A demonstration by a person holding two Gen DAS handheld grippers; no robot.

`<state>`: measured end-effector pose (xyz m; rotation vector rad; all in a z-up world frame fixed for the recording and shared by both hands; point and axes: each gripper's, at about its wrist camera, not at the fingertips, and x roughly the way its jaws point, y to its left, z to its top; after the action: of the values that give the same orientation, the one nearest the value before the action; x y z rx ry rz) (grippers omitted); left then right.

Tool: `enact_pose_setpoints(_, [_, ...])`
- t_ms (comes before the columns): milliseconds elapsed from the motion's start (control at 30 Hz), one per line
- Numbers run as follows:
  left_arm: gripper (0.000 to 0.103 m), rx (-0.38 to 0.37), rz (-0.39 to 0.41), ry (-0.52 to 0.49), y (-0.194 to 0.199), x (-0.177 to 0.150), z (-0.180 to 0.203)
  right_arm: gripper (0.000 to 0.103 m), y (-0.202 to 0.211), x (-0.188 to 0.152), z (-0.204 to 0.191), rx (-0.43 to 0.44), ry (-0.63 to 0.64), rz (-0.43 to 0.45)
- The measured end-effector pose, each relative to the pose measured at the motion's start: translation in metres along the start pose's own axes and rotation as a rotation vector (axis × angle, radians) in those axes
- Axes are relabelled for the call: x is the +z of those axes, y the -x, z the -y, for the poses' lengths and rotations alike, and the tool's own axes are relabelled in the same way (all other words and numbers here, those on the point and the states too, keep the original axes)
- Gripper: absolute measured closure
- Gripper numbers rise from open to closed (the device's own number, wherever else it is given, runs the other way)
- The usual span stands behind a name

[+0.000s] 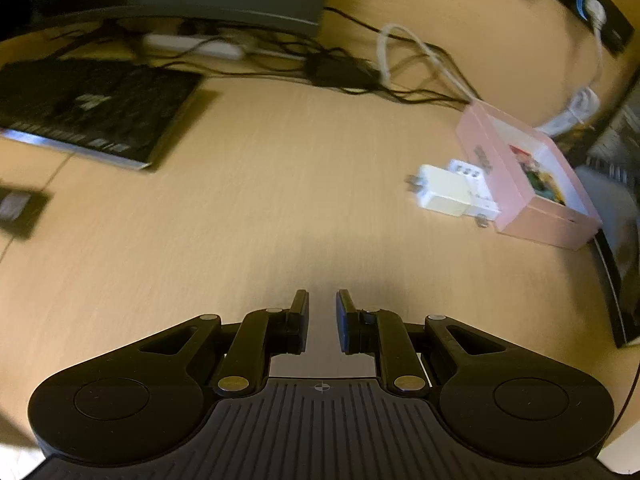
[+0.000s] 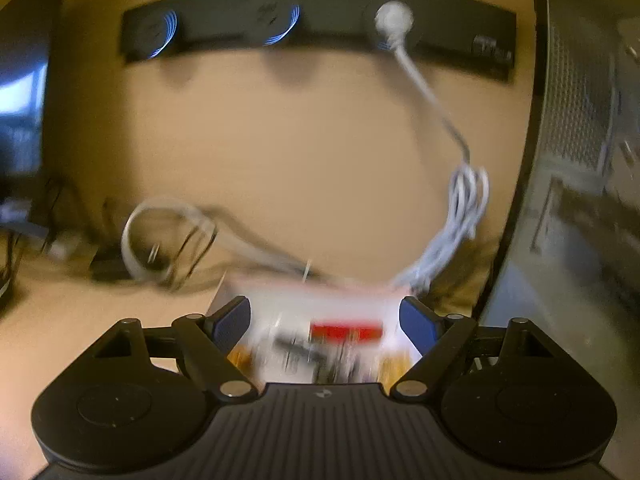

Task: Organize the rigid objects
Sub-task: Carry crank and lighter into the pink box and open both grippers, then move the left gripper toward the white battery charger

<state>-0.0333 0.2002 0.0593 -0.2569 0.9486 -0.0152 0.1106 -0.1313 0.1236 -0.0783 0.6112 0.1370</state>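
Note:
In the left wrist view a pink box lies at the right of the wooden desk, with white plug adapters against its left side. My left gripper hovers over bare desk, its jaws a narrow gap apart and empty. In the right wrist view my right gripper is open wide. The same box, blurred, with a red label, lies between and under its fingers. I cannot tell whether the pads touch it.
A black book lies at the left, a small dark item at the left edge. Tangled black and white cables run along the back. A wall socket strip holds a white plug and cable. A grey computer case stands at the right.

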Motion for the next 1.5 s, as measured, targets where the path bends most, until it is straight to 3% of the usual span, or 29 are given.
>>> enact_pose_setpoints(300, [0.087, -0.118, 0.057, -0.275, -0.039, 0.048, 0.071, 0.021, 0.07, -0.065, -0.013, -0.008, -0.045, -0.154])
enact_pose_setpoints(533, [0.087, -0.178, 0.097, -0.409, -0.056, 0.073, 0.108, 0.021, 0.087, -0.106, -0.013, -0.11, -0.058, -0.261])
enact_pose_setpoints(800, [0.087, -0.193, 0.063, -0.409, -0.096, 0.11, 0.122, 0.021, 0.095, -0.126, -0.011, -0.149, -0.105, -0.328])
enact_pose_setpoints(1033, [0.086, -0.155, -0.037, -0.503, -0.143, 0.116, 0.132, 0.021, 0.102, -0.138, -0.012, -0.159, -0.089, -0.359])
enact_pose_setpoints(1200, [0.084, -0.192, -0.046, -0.447, -0.14, 0.114, 0.121, 0.021, 0.105, -0.145, -0.004, -0.163, -0.144, -0.376])
enact_pose_setpoints(1333, [0.083, -0.208, -0.072, -0.508, -0.128, 0.104, 0.122, 0.02, 0.106, -0.148, -0.001, -0.164, -0.174, -0.372])
enact_pose_setpoints(1500, [0.084, -0.242, -0.005, -0.494, -0.121, 0.112, 0.14, 0.019, 0.109, -0.15, -0.004, -0.173, -0.183, -0.358])
